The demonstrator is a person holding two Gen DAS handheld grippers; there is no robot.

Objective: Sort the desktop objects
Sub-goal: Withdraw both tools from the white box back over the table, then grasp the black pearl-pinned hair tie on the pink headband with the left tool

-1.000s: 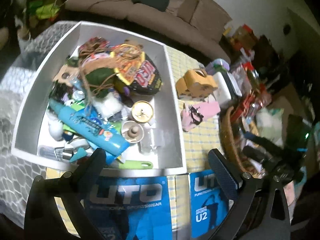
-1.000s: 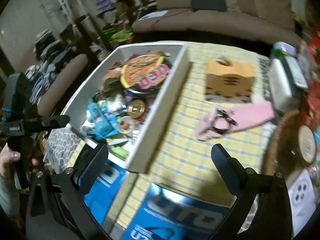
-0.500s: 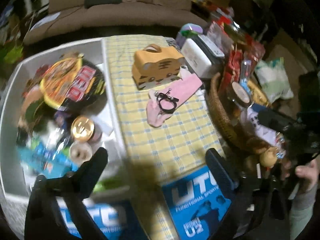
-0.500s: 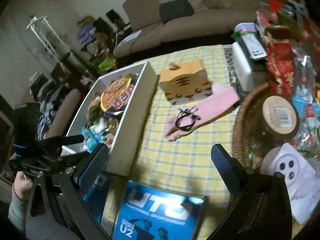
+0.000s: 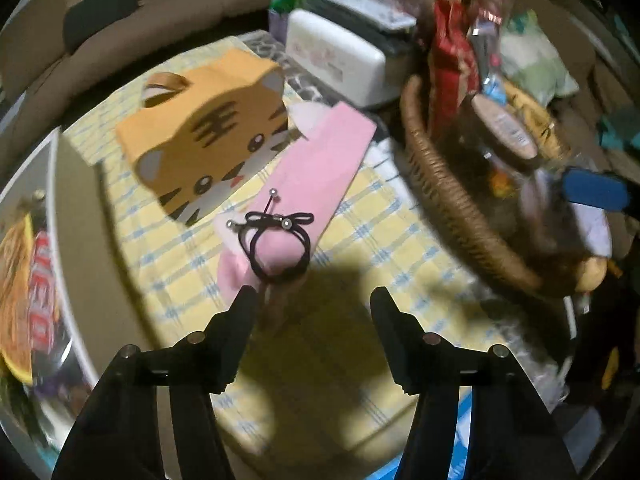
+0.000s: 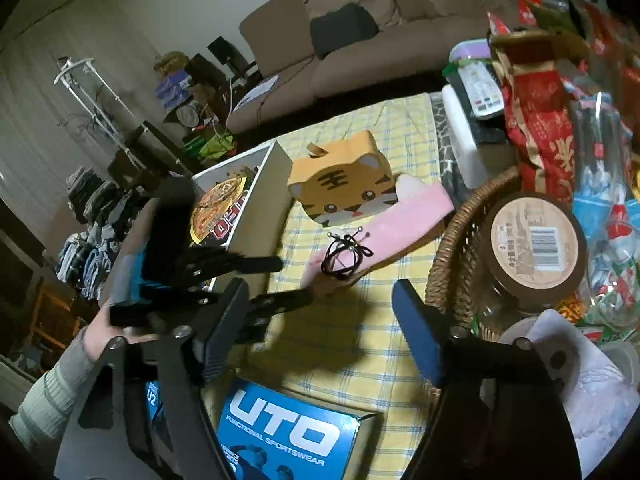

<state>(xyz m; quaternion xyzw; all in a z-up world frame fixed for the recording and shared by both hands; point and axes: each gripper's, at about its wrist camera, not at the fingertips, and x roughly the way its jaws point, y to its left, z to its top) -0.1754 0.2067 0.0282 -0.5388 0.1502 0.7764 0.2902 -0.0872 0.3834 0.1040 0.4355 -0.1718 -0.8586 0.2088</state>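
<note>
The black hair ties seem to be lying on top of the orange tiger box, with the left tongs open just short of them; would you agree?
Not quite: the black hair ties lie on the pink cloth, not on the orange tiger box, which stands beside it. The left wrist view shows this. The left tongs are indeed open just short of them.

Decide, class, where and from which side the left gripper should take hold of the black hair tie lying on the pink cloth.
Probably the near loop of the black hair tie, approached from above. It lies flat on the pink cloth, so one finger should go inside the loop. The left gripper is open just short of it.
</note>
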